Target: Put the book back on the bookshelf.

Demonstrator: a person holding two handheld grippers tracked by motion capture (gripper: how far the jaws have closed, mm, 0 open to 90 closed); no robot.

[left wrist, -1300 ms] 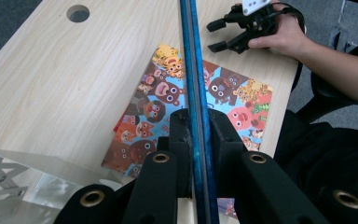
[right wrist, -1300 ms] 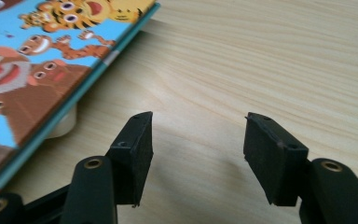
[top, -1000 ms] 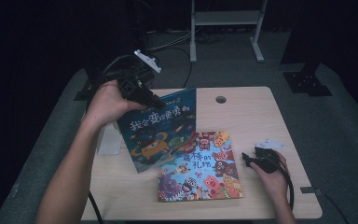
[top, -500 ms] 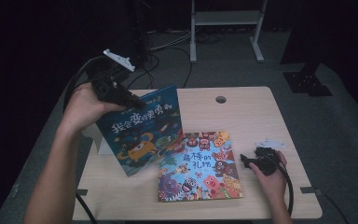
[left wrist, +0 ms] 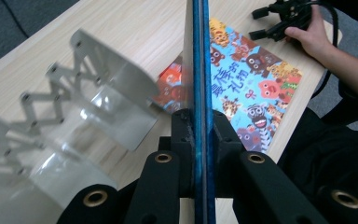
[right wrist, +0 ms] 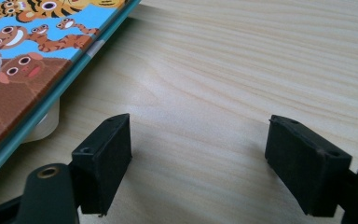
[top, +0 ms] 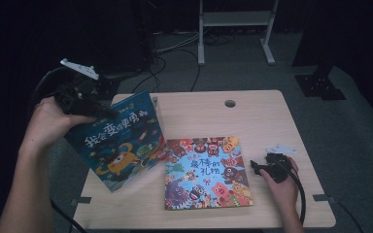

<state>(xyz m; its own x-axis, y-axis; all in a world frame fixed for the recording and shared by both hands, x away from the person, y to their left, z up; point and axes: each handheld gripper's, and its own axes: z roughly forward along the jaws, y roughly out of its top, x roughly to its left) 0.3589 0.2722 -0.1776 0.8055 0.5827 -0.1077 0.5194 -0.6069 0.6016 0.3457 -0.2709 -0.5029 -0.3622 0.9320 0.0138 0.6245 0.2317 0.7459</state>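
Left gripper (top: 99,110) is clamped on the top edge of the dark blue picture book (top: 121,141), held tilted above the left part of the pale wooden table (top: 252,111). Right gripper (top: 253,167), jaws just opened with nothing between them, rests beside the colourful animal-covered book (top: 205,172) lying flat near the table's middle

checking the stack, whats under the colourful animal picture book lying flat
Under the colourful animal picture book, a pale rounded object shows at its edge on the light wooden table; the rest is covered.
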